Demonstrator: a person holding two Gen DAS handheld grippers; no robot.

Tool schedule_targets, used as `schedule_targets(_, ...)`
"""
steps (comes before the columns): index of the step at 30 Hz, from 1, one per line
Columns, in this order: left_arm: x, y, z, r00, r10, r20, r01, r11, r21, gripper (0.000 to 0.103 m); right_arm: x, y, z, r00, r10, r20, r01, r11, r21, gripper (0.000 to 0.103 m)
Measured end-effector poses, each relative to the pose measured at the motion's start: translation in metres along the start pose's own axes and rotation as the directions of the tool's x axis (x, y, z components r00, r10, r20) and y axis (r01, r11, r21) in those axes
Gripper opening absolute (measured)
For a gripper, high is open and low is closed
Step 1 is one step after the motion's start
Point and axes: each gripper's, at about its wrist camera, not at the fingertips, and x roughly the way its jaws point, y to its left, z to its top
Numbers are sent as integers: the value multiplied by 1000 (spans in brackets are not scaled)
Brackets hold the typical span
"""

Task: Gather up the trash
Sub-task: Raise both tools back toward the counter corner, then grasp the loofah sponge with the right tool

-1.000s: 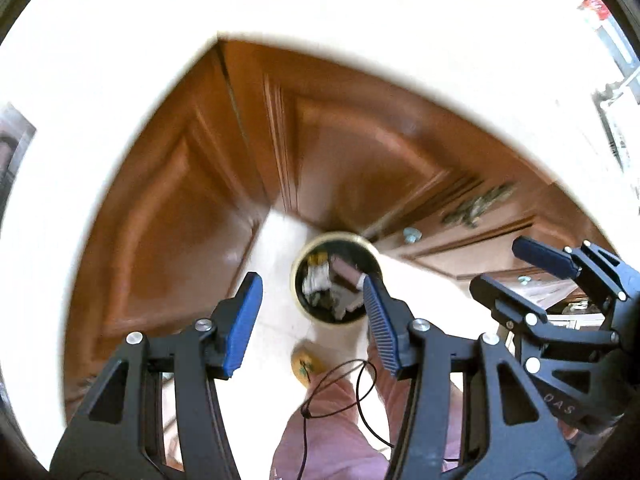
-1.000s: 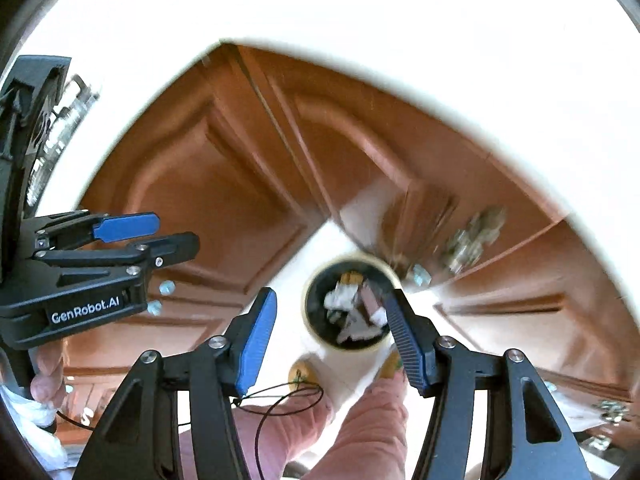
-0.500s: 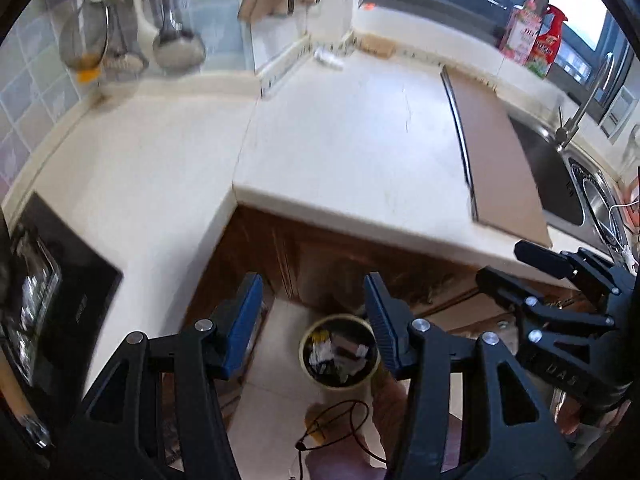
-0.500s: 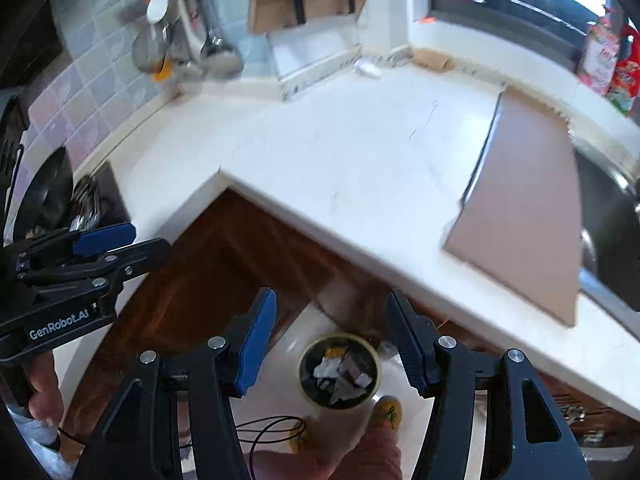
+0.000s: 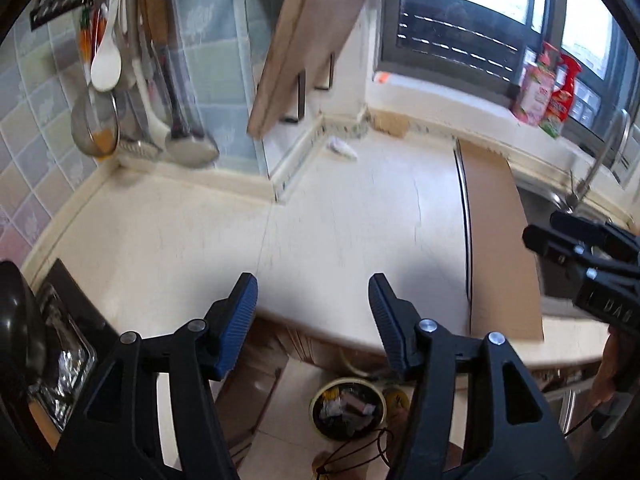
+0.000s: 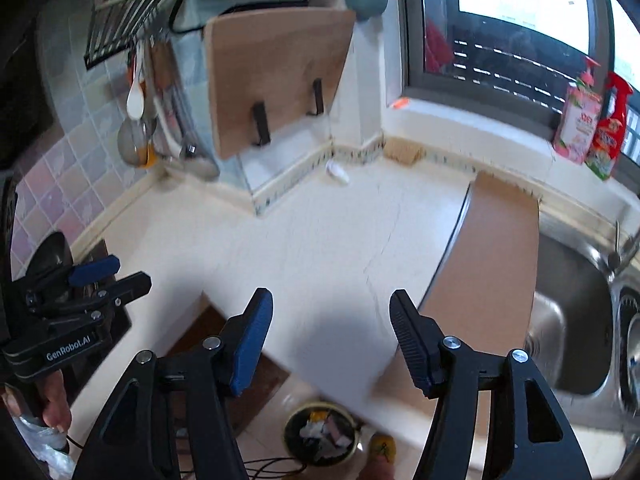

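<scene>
Both tongs are spreading with nothing between their ribbed blue pads: the left gripper [image 5: 312,312] and right gripper [image 6: 332,332] hang over the smooth cream countertop [image 5: 340,220], whose rounded front edge runs just below the fingertips. At six o'clock, down on the tiled floor, sits the round trash bin [image 5: 347,407], full of crumpled scraps. At two o'clock lies a flat brown board [image 6: 496,248], a steel sink [image 6: 576,312] beside it. At twelve o'clock, a small white scrap [image 5: 342,147] lies in the far corner.
</scene>
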Motion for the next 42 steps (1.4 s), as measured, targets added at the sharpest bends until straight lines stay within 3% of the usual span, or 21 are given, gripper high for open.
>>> schedule_targets(5, 26, -27, 45, 999, 49, -3, -49, 998, -34, 56, 22, -31, 64, 999, 49, 23, -48, 998, -44, 62)
schedule_targets(11, 84, -69, 97, 995, 84, -53, -88, 993, -73, 56, 71, -78, 164, 992, 125, 14, -123, 987, -102, 62)
schedule_targets(15, 130, -98, 127, 988, 134, -76, -141, 986, -91, 56, 125, -126, 228, 984, 175, -13, -176, 980, -97, 62)
schedule_targets(22, 239, -115, 166, 973, 146, -180, -177, 970, -165, 56, 246, -199, 299, 976, 215, -43, -217, 975, -45, 62)
schedule_targets(31, 373, -95, 174, 933, 175, -316, -262, 930, -259, 56, 399, -239, 307, 968, 196, -155, -201, 979, -19, 62)
schedule_targets(42, 432, -76, 182, 924, 151, -352, -280, 893, -352, 56, 495, -227, 292, 971, 123, -203, -143, 986, -89, 62)
